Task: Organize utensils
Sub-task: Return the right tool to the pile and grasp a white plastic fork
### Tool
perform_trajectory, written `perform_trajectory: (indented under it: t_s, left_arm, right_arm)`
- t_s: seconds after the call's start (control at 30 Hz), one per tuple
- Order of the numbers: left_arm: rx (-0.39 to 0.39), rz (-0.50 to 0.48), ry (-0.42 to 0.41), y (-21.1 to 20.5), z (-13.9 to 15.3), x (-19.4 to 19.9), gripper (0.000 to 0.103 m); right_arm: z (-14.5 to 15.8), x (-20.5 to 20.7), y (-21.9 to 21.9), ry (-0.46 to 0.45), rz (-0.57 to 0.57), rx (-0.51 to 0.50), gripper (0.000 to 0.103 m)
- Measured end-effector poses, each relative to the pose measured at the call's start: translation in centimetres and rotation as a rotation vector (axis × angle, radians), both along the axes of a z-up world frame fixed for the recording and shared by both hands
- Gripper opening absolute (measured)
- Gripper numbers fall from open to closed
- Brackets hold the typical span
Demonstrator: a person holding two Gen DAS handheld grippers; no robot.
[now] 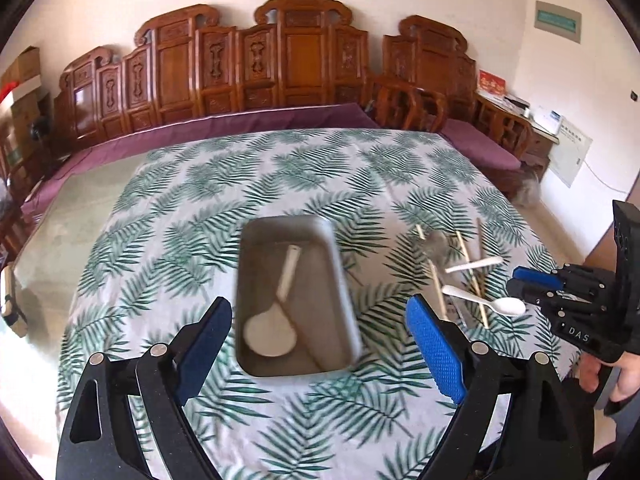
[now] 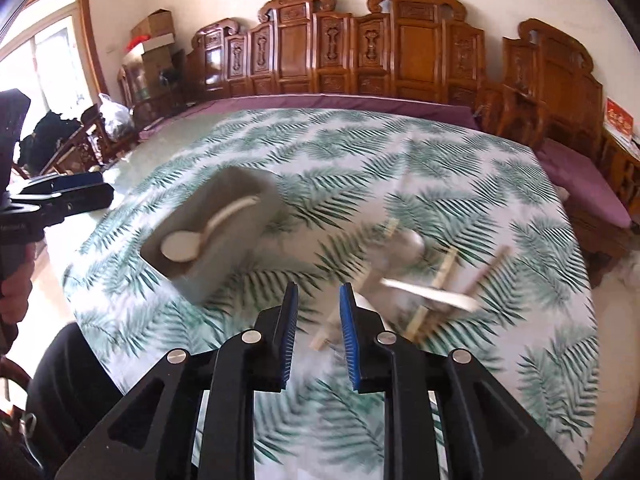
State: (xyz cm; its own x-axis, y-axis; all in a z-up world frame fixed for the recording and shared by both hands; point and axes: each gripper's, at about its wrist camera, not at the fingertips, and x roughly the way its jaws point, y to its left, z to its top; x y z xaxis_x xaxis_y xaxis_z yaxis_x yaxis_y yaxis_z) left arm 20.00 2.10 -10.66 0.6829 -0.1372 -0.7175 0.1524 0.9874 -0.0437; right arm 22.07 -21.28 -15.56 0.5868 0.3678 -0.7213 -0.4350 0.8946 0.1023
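hovering over the leaf-print tablecloth [image 1: 168, 208], your left gripper [image 1: 320, 334] has its blue pads spread wide with nothing between them, and the metal tray [image 1: 340, 280] lies straight ahead of it. inside the tray you have a white ladle-like spoon [image 1: 272, 332] and what looks like a chopstick beside it, blurred. your right gripper [image 2: 319, 312] stands only a little apart, nothing gripped, above bare cloth between the tray and the loose pile. that pile sits to the right of the tray: a white plastic spoon [image 1: 486, 302], a second white piece [image 1: 476, 265], a grey metal spoon [image 2: 404, 250] and several wooden chopsticks [image 1: 468, 264] crossed over one another. beyond the table you have a carved wooden bench [image 1: 280, 64] with a purple cushion [image 1: 224, 132], well apart. cardboard boxes [image 2: 154, 40] are stacked in the corner.
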Motion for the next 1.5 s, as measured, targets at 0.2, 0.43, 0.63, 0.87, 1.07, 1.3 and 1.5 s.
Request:
perform_trajectory:
  t_s: [0.2,0.43,0.63,0.87,1.07,1.3,1.5]
  left_arm:
    - [0.011,-0.031,0.028,-2.8,-1.6,0.0,0.085]
    - [0.004,-0.056,0.056,-5.1,-2.7,-0.2,0.085]
    - [0.012,-0.087,0.072,-7.0,-3.5,-0.4,0.085]
    - [0.037,-0.113,0.09,-8.8,-4.1,-0.6,0.085]
    - [0.056,-0.138,0.09,-10.2,-3.8,-0.8,0.085]
    - [0.078,-0.16,0.094,-11.7,-3.9,-1.0,0.085]
    - [0.098,-0.17,0.109,-13.1,-4.8,-0.4,0.085]
  right_arm:
    - [-3.1,0.2,-4.2,0.047,-0.024,0.021,0.04]
    - [-7.2,1.1,-5.3,0.116,-0.016,-0.025,0.04]
    - [-9.2,1.3,-5.9,0.14,-0.015,-0.101,0.042]
    - [-10.6,1.3,-6.0,0.153,-0.012,-0.113,0.042]
    - [-10.7,2.0,-7.1,0.159,-0.037,-0.105,0.037]
    - [-10.7,2.6,-8.7,0.181,-0.055,-0.07,0.008]
    - [-10.4,2.5,-8.9,0.181,-0.029,-0.077,0.005]
